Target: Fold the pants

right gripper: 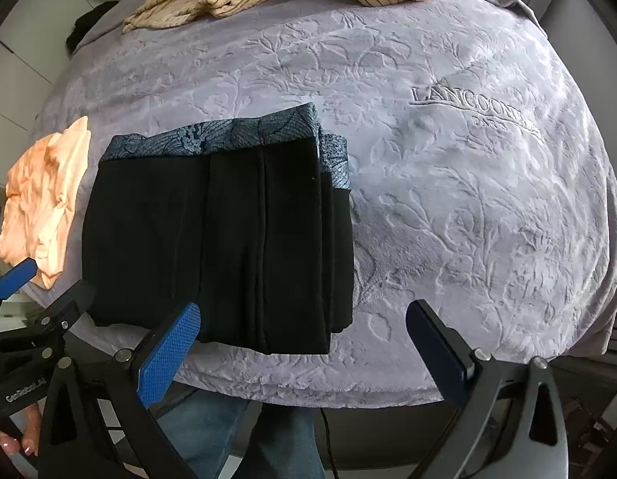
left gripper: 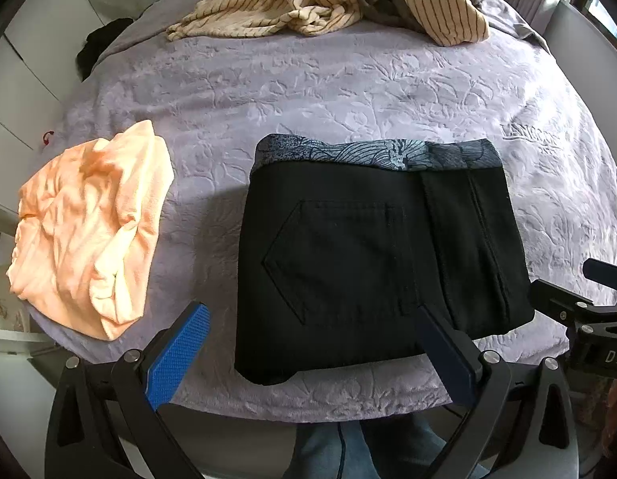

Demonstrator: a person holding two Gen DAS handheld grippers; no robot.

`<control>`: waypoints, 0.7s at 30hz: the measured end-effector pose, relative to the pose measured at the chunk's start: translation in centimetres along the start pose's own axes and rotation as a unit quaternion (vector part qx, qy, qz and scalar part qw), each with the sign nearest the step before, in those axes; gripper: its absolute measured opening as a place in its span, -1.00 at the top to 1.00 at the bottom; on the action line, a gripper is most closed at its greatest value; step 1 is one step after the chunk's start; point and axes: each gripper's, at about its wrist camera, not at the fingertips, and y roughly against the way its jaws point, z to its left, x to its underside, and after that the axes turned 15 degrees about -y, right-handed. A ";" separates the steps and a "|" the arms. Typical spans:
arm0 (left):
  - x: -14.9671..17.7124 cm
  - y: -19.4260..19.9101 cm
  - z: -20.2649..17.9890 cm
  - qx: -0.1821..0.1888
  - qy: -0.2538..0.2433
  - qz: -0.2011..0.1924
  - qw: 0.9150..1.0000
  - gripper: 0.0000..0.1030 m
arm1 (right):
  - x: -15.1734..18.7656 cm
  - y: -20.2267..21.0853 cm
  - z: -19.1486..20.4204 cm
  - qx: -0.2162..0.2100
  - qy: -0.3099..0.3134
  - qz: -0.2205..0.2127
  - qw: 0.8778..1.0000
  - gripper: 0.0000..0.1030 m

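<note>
Left of the folded black pants (left gripper: 372, 247) lies a peach garment (left gripper: 89, 231) on the bed (left gripper: 348, 92). The left gripper (left gripper: 312, 343) and right gripper (right gripper: 304, 339) hover at the pants' near edge, jaws spread wide, empty. Only the right wrist view shows the stacked side layers and blanket lettering (right gripper: 474, 113).

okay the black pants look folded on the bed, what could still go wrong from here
1. The folded pants lie close to the near edge of the bedspread; a nudge could tip them off.
2. Both the left gripper and right gripper are open near the stack; snagging a layer could undo the fold.
</note>
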 end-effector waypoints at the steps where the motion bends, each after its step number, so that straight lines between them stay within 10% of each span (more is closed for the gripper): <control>1: 0.0 0.0 0.0 -0.001 0.001 0.000 1.000 -1.00 | 0.0 0.0 0.0 0.001 0.001 0.000 1.000 -0.99; 21: 0.2 0.2 -0.1 -0.019 0.005 -0.003 1.000 -1.00 | 0.1 0.3 0.0 0.020 0.010 -0.009 1.000 -0.99</control>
